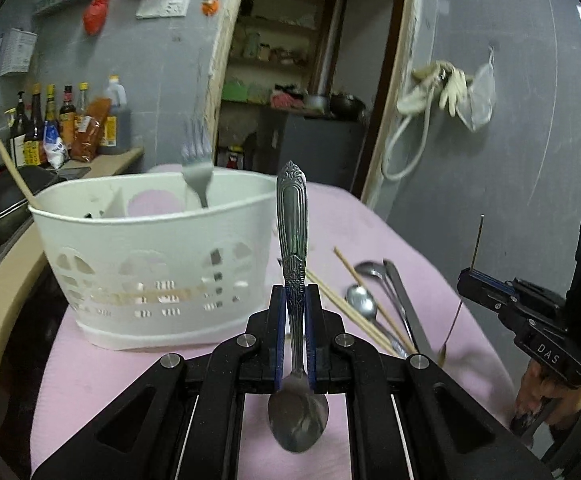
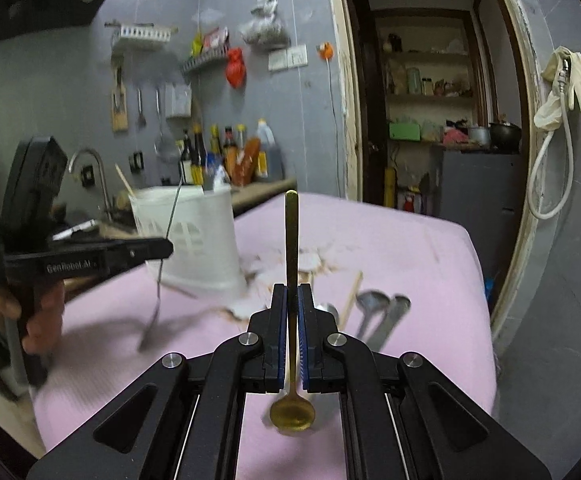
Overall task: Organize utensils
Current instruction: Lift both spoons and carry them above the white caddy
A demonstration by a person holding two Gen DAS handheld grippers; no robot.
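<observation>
My left gripper (image 1: 295, 300) is shut on a silver spoon (image 1: 293, 240), handle up and bowl low, just right of the white utensil basket (image 1: 150, 256) on the pink table (image 1: 370, 216). A fork (image 1: 197, 160) stands in the basket. My right gripper (image 2: 292, 300) is shut on a gold spoon (image 2: 291, 232), handle up, above the table. The right gripper also shows in the left wrist view (image 1: 466, 280) at the right. The left gripper shows in the right wrist view (image 2: 166, 248) beside the basket (image 2: 190, 236). Loose spoons (image 1: 364, 300) and chopsticks (image 1: 354, 280) lie on the table.
A counter with sauce bottles (image 1: 66, 120) and a sink stands behind the basket. An open doorway (image 1: 290, 80) to a pantry is straight behind the table. A grey wall with a hanging hose and gloves (image 1: 442, 80) is to the right.
</observation>
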